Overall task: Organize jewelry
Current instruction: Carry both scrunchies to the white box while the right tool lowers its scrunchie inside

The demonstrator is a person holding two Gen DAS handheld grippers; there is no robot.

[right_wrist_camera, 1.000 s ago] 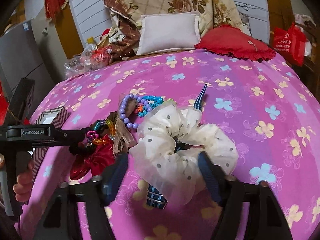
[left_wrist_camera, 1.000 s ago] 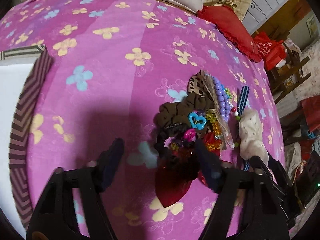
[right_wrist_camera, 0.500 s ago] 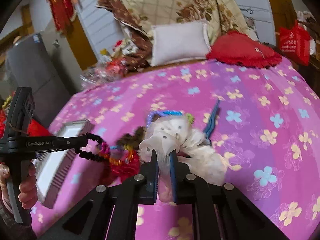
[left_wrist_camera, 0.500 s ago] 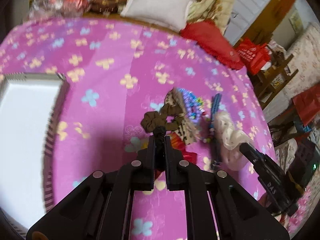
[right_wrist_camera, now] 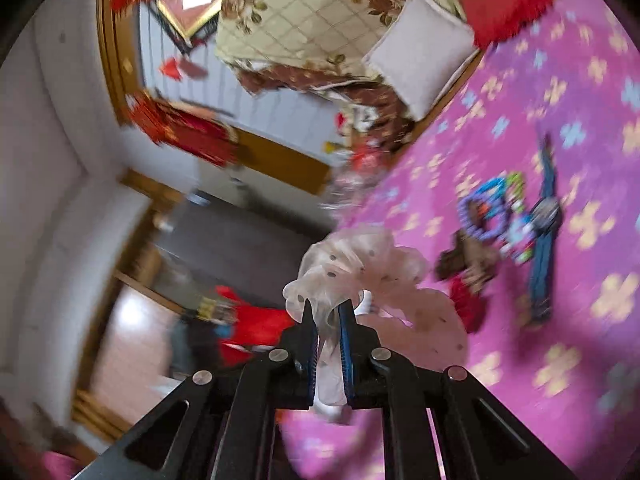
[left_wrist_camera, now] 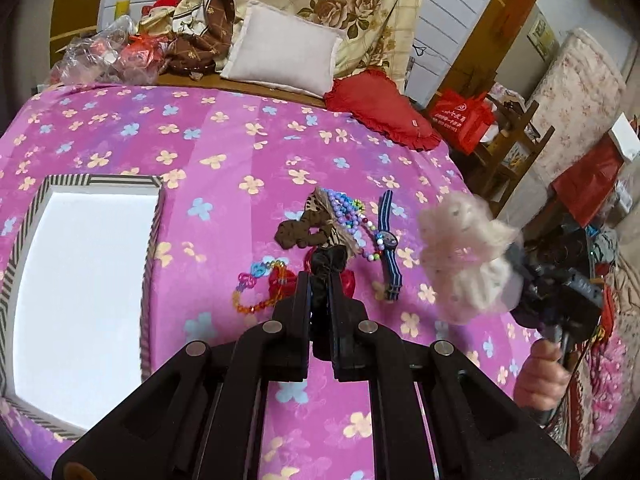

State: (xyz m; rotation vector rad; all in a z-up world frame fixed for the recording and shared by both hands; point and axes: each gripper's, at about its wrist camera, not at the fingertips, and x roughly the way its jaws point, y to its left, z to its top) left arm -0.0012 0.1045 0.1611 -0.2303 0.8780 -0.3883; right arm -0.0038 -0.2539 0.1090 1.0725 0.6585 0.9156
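Note:
My left gripper point(left_wrist_camera: 319, 280) is shut on a black scrunchie point(left_wrist_camera: 329, 261) and holds it above the pink floral bed cover. My right gripper point(right_wrist_camera: 329, 312) is shut on a white dotted scrunchie point(right_wrist_camera: 360, 264), lifted and tilted; it also shows in the left wrist view point(left_wrist_camera: 460, 256). On the cover lie a brown scrunchie point(left_wrist_camera: 298, 234), purple beads point(left_wrist_camera: 340, 210), a blue striped watch point(left_wrist_camera: 387, 240), a colourful bead bracelet point(left_wrist_camera: 256, 288) and a red item point(left_wrist_camera: 280, 278). A striped box with a white inside point(left_wrist_camera: 80, 276) sits left.
A white pillow point(left_wrist_camera: 280, 60) and a red heart cushion point(left_wrist_camera: 380, 110) lie at the far edge of the bed. Plastic bags point(left_wrist_camera: 100, 60) sit at the back left. Red bags and wooden furniture point(left_wrist_camera: 500, 140) stand beyond the bed's right edge.
Both grippers closed from open: the left on the black scrunchie, the right on the white scrunchie. Both lifted away from the pile; the right gripper swung and tilted, blurring its view.

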